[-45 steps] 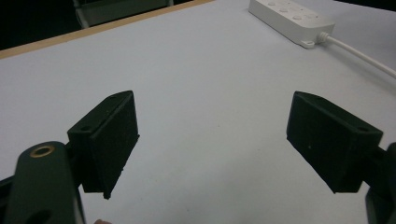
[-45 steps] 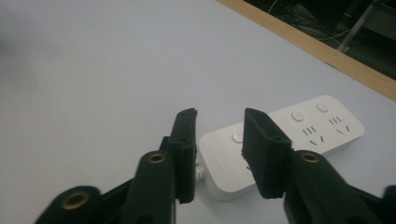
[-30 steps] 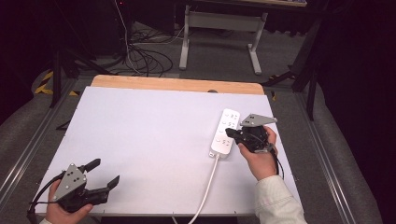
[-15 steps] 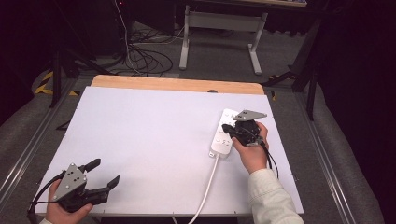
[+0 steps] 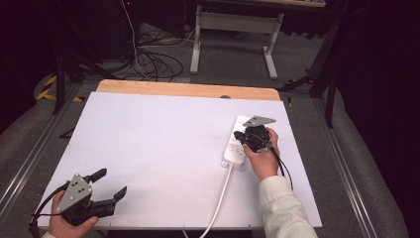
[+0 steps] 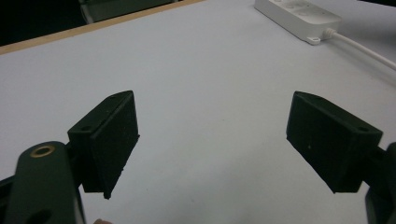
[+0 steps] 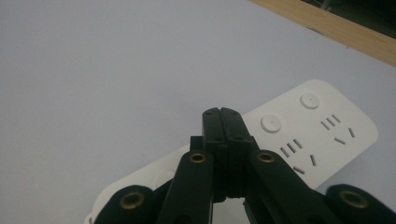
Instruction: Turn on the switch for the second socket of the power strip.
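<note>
White plastic power strip (image 5: 236, 144): untouched on desk; right tool (image 5: 239, 136) closed, empty, poised above; left tool (image 5: 110, 184) wide open, idle.

In the high view the right gripper (image 5: 239, 135) and the hand (image 5: 261, 157) holding it cover the middle of the white power strip (image 5: 233, 154). Its cord (image 5: 218, 206) runs off the tabletop's (image 5: 163, 134) near edge. In the left gripper view the strip's far end is cut by the top edge. In the right gripper view the closed fingers (image 7: 221, 122) hide the strip's middle.
</note>
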Motion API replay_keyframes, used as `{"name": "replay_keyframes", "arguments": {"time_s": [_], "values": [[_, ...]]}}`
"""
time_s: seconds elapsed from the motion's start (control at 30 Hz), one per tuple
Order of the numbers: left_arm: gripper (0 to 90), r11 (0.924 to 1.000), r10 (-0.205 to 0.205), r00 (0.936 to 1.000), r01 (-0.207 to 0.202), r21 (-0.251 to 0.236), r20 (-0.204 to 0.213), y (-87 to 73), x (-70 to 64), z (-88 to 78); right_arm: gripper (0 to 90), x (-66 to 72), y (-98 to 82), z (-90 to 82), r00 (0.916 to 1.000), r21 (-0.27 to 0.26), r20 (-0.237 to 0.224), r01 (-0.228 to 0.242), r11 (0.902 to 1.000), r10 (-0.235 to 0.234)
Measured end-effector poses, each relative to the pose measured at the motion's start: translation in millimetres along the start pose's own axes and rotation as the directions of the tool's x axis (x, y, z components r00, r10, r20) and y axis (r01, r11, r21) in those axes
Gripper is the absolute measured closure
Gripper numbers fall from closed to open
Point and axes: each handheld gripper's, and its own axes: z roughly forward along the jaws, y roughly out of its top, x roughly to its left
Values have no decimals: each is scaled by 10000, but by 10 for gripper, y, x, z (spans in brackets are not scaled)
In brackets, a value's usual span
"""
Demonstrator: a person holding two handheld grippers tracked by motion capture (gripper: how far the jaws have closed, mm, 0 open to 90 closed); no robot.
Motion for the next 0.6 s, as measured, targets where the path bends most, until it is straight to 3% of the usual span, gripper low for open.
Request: {"name": "replay_keyframes", "arguments": {"time_s": [0.6], "values": [[173, 10000, -32, 10000, 32, -18, -29, 0, 2, -4, 900, -31, -56, 210, 9998, 313, 202, -96, 9995, 89]]}}
